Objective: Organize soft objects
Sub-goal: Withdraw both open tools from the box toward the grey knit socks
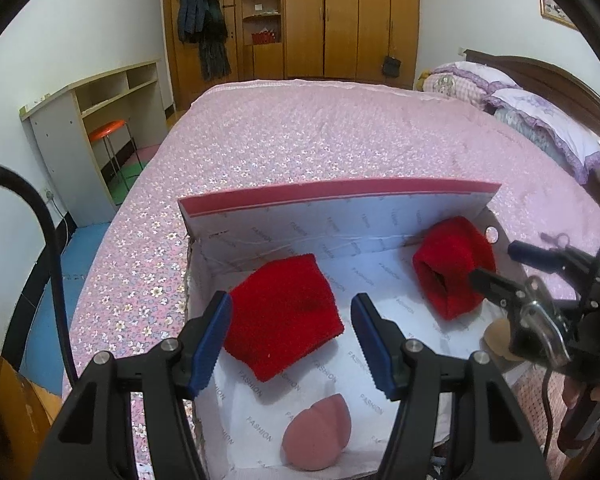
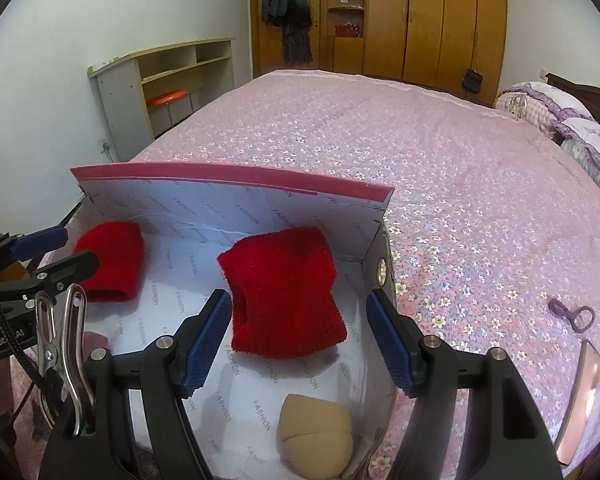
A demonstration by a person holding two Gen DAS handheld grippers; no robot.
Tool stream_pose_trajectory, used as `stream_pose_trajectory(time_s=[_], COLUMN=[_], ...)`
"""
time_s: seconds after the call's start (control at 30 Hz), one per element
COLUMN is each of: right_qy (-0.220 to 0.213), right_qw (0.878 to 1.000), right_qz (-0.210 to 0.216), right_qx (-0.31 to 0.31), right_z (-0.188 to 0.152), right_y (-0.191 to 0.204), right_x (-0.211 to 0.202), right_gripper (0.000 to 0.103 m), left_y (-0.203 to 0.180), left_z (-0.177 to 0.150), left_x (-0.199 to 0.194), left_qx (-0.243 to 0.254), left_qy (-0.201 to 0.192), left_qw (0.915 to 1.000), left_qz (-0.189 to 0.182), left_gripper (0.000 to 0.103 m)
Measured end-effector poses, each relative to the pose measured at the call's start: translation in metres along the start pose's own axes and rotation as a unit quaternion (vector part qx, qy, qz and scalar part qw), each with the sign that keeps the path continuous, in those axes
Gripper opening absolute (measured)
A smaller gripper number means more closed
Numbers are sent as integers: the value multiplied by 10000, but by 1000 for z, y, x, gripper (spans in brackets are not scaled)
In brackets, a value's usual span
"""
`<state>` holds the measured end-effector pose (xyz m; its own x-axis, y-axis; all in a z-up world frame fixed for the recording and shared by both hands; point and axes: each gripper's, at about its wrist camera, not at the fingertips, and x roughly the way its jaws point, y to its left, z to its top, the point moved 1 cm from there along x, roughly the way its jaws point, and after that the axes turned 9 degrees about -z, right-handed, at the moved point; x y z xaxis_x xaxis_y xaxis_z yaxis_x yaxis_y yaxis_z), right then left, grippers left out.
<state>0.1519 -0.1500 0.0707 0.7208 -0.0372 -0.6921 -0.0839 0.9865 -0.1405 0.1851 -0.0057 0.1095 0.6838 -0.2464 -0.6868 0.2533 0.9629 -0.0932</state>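
Left wrist view: our left hand-held gripper hangs released over the left red wristband lying in the box, pink sponge parked nearby.

Right wrist view: right hand-held gripper also released, right red wristband and beige sponge already tucked inside, probably for tidy rows.

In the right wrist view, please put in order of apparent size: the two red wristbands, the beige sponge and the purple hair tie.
1. Nearer red wristband, in front of the right gripper: largest.
2. Farther red wristband: looks smaller, but it lies farther from the camera, so the two may be alike.
3. Beige sponge.
4. Purple hair tie: smallest.
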Motion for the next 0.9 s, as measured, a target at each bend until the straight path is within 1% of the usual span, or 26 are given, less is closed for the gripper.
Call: stream_pose_trajectory(time_s=[0.2,0.27,0.57,0.7,0.9], right_qy=[-55,-65,-150,-165,-214], right_qw=[10000,10000,9999,9995,9992], right_qz=[-5,4,58,215,280], right_qx=[-32,-7,54,138,176], right_z=[-2,-2,-6,-9,-12], right_y=[4,2,-1,-2,0], right_x=[-6,-8,-19,-27,-38], right_gripper=[71,71,71,71,71], left_y=[-2,-2,0,-4,-12], left_z=[-1,-1,-2,-2,-4], left_x=[-5,-4,-15,-23,-37], left_qx=[12,0,-96,-33,36], left_qy=[-30,-19,-72,-80,-166], left_qw=[10000,10000,9999,9999,9998], left_qz=[1,6,1,-92,-111], left_gripper=[66,70,74,75,76])
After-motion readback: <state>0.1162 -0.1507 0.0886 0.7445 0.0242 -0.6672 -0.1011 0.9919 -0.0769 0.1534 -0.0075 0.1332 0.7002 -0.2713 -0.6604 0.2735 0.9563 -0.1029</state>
